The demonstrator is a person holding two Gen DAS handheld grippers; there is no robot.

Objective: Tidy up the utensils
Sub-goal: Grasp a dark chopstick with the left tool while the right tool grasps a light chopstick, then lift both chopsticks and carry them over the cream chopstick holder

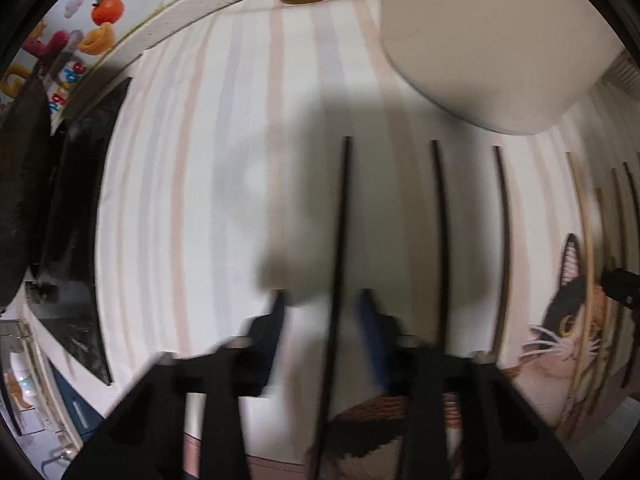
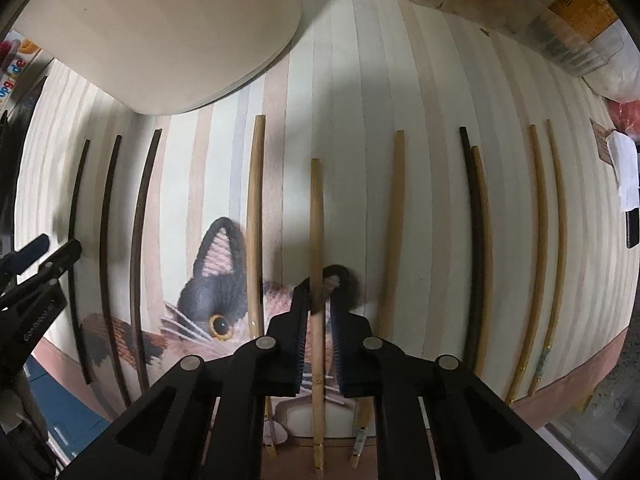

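While both of your grippers are pointing steeply down at the striped cloth (image 2: 360, 80) covering the table, each is straddling a single chopstick. Your left gripper (image 1: 324, 300) is hanging over the leftmost dark chopstick (image 1: 340, 240), which is running straight up between its two fingers (image 1: 276, 320). In the blurred left wrist view a gap is showing on either side of the stick, so contact cannot be confirmed there; going by how nearly together the jaws are standing, the gripper is reading as closed on it. Your right gripper (image 2: 320, 292) is sitting lower over the cat picture (image 2: 216, 292) printed on the cloth, its jaws closing tight against a light wooden chopstick (image 2: 318, 240), pads touching both sides of the shaft.

Remaining chopsticks are lying flat on the cloth in a rough row, parallel and apart from one another: two further dark ones (image 2: 110, 240) near your left gripper, light ones (image 2: 254, 220) either side of your right gripper, and a dark and light pair (image 2: 476, 240) lying touching further right. A large white container (image 2: 168, 40) is standing just beyond the row.
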